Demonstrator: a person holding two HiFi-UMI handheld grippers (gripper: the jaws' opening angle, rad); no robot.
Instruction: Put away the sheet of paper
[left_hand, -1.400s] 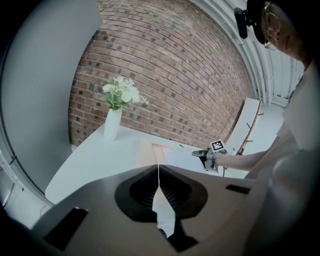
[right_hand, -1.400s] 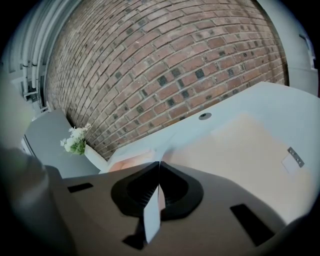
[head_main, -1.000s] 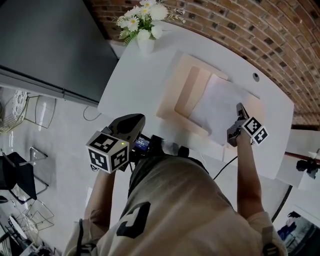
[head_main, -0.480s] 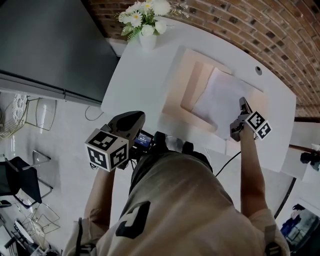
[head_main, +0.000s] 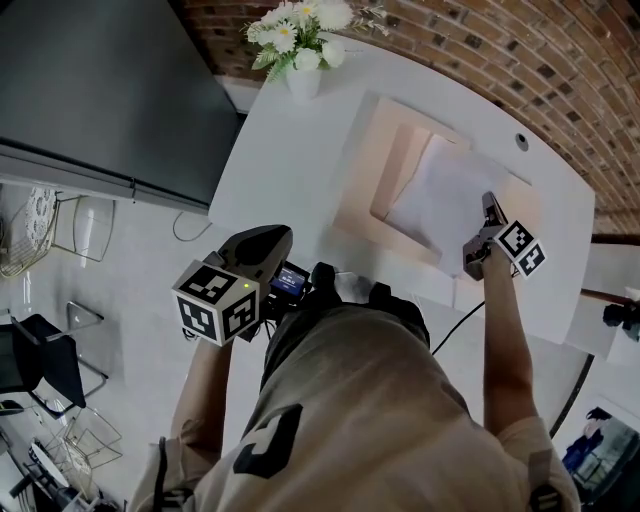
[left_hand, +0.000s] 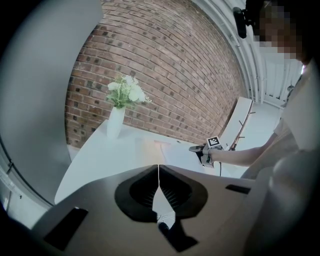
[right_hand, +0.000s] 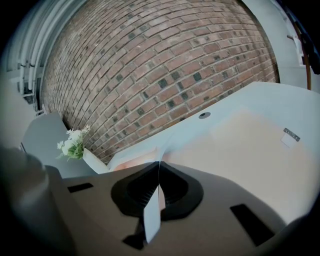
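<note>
A white sheet of paper (head_main: 440, 198) lies slanted over an open beige folder (head_main: 365, 175) on the white table (head_main: 280, 150). My right gripper (head_main: 489, 212) is shut on the sheet's right edge. In the right gripper view the sheet (right_hand: 151, 217) runs edge-on between the shut jaws of the right gripper (right_hand: 159, 165), above the beige folder (right_hand: 250, 145). My left gripper (head_main: 262, 248) hangs off the table's near left corner, close to the person's body. Its jaws (left_hand: 158, 167) are shut with nothing in them, and the right gripper (left_hand: 198, 149) shows beyond.
A white vase of flowers (head_main: 303, 78) stands at the table's far left corner. A small round hole (head_main: 521, 142) sits in the tabletop at the far right. A dark grey panel (head_main: 90, 80) is on the left. A brick wall runs behind the table.
My right gripper has drawn the sheet a little further in over the folder, away from its near edge. The left gripper has stayed where it was.
</note>
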